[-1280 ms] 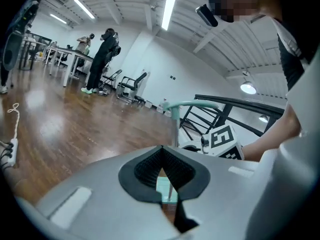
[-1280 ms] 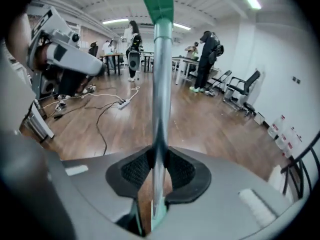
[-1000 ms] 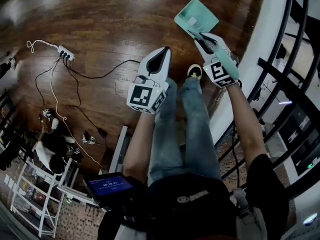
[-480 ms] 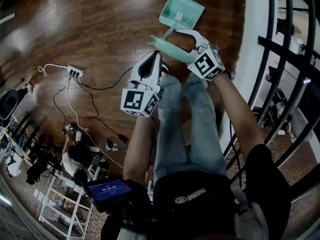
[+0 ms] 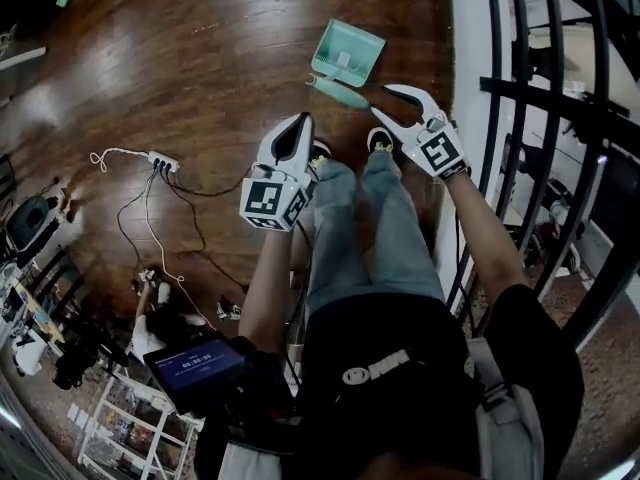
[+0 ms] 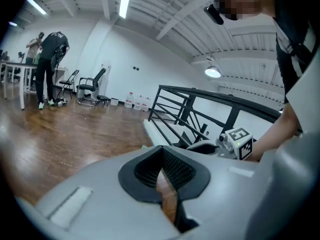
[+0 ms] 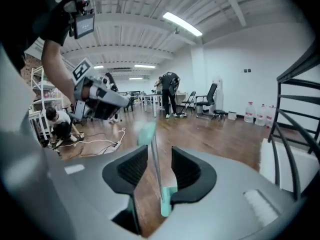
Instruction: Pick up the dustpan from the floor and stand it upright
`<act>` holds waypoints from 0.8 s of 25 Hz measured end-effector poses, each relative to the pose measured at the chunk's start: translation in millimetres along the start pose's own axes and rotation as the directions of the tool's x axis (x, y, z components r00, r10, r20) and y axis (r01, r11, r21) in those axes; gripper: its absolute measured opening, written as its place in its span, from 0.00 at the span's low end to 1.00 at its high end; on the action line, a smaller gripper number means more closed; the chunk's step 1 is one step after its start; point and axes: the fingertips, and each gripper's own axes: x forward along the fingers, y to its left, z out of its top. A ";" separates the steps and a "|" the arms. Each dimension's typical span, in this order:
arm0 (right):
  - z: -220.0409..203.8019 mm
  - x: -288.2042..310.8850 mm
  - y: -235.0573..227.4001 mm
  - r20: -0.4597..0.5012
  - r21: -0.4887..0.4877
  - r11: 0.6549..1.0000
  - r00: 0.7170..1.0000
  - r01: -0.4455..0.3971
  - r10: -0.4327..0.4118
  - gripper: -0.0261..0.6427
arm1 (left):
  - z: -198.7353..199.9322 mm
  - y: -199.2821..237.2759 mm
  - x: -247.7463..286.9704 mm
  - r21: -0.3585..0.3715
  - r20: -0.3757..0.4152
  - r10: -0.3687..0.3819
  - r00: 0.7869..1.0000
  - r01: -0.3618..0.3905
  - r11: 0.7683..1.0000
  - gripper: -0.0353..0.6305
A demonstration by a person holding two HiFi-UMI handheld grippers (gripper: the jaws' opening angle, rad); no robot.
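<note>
Standing at the edge of a dark wood floor [image 5: 200,58], a person holds two grippers out over two shoes [image 5: 381,140] in the head view. The single dustpan [image 5: 347,56] sits at upper centre, just beyond the toes. Its green pan is the farther part and its handle [image 5: 338,91] lies nearer the feet. From this steep angle it cannot be told whether it stands upright or lies flat. The right gripper [image 5: 392,106] hangs just right of the handle with jaws apart and nothing in them, likely so that the dustpan can rest on its own. The left gripper [image 5: 303,123], at centre left, has its jaws together and empty. It is held off to the side, probably because this job needs only one tool. One power strip [image 5: 160,160] with its cables lies at left, and one black railing [image 5: 520,88] runs down the right edge.

The left gripper view shows that gripper's ribbed pads meeting at the tips, with only floor visible behind them. The other gripper's marker cube [image 6: 240,143] appears at right, in front of the railing.

In the right gripper view the jaws are closing. The dustpan [image 7: 167,201] shows in the gap between them as a thin stem with green at each end, but neither pad presses on it. One office chair [image 7: 210,101] stands at the far wall, right of centre.
</note>
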 end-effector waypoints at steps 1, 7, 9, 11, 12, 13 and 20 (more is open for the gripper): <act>19.1 -11.0 -1.2 0.025 0.008 1.000 0.999 0.020 -0.020 0.27 | 8.2 -6.0 -5.5 0.008 0.002 -0.008 1.000 0.008 1.000 0.07; 162.2 -59.7 14.1 0.263 -0.001 0.989 0.955 0.146 -0.141 0.19 | 92.1 -55.9 -46.6 0.134 0.155 -0.101 0.983 0.080 0.988 0.07; 236.2 -90.5 39.9 0.340 0.005 0.984 0.925 0.177 -0.168 0.16 | 148.5 -83.6 -89.0 0.188 0.226 -0.130 0.966 0.088 0.978 0.07; 279.2 -104.4 53.1 0.393 0.028 0.982 0.901 0.187 -0.183 0.11 | 186.1 -99.3 -110.1 0.224 0.272 -0.144 0.952 0.083 0.971 0.07; 288.4 -104.4 53.8 0.410 0.036 0.982 0.893 0.185 -0.184 0.09 | 197.4 -102.3 -111.8 0.240 0.292 -0.147 0.945 0.076 0.968 0.07; 292.8 -102.4 53.6 0.423 0.038 0.983 0.888 0.179 -0.178 0.08 | 205.3 -103.8 -111.3 0.251 0.314 -0.147 0.938 0.067 0.966 0.07; 303.4 -90.1 57.6 0.463 0.053 0.991 0.876 0.124 -0.135 0.04 | 215.3 -101.5 -108.1 0.260 0.361 -0.120 0.925 0.024 0.965 0.07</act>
